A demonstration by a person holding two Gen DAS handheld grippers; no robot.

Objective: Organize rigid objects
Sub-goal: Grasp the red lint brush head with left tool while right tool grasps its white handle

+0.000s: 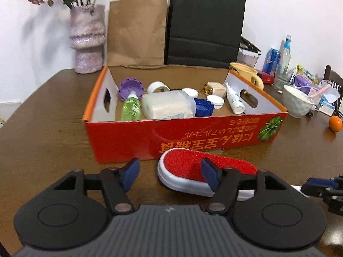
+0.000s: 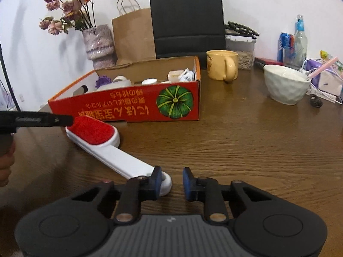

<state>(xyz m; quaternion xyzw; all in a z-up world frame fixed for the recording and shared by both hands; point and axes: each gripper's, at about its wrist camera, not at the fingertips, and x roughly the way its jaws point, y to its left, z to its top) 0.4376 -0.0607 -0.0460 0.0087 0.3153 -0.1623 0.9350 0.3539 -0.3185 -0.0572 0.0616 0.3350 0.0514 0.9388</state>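
A white lint brush with a red pad [image 1: 186, 169] [image 2: 94, 130] lies on the brown table in front of a red cardboard box [image 1: 184, 137] [image 2: 133, 105]. The box holds a green bottle [image 1: 130, 107], a clear container [image 1: 167, 105], a blue cap [image 1: 203, 107], a purple part [image 1: 130, 87] and small white items. My left gripper [image 1: 169, 174] is open, its right finger over the brush's red head. My right gripper [image 2: 171, 181] is open at the tip of the brush handle [image 2: 166, 182], which lies beside the left finger. Its fingers show at the left wrist view's right edge [image 1: 321, 187].
Behind the box stand a vase of dried flowers [image 1: 88, 38], a brown paper bag [image 1: 137, 32] and a black bag [image 1: 205, 25]. To the right are a yellow mug [image 2: 223, 67], a white bowl [image 2: 285, 85], bottles [image 2: 300, 38], a can and an orange [image 1: 335, 123].
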